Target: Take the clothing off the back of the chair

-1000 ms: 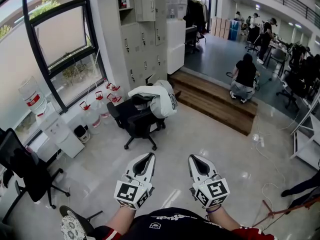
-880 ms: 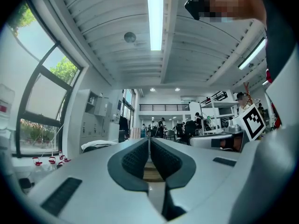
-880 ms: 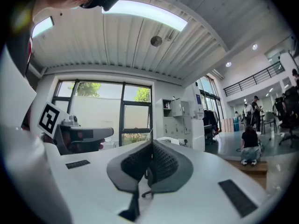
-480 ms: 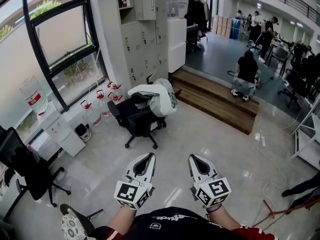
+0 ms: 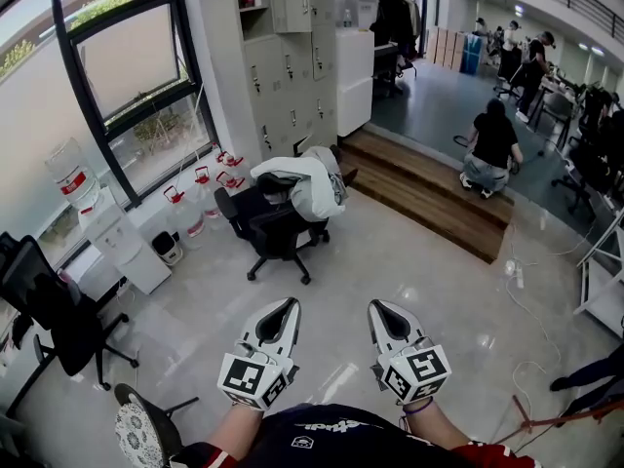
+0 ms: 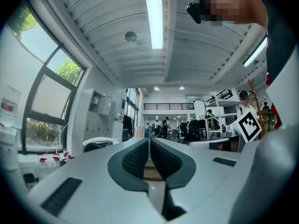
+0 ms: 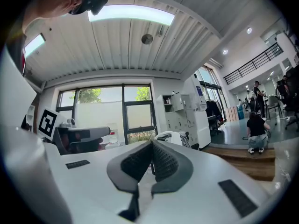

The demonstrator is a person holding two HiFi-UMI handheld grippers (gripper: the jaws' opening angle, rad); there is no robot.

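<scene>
Nearest, the left tool point(image 5: 285, 305) and the right tool point(image 5: 382, 308) are held level side by side, each with its jaws pressed together on nothing. None of the task is done yet; the approach, the grasp and the lift all remain. The white clothing point(image 5: 302, 178) is well apart from both tools. It lies draped over the back of the black office chair point(image 5: 268, 232), near the floor's window edge. The red label on the water bottle point(image 5: 73, 175) is too small to read.

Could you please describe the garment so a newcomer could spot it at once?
Find the grey lockers beside the window. Before them stands an office chair, the garment draped over its back. It is white and bulky, the chair all black.
</scene>
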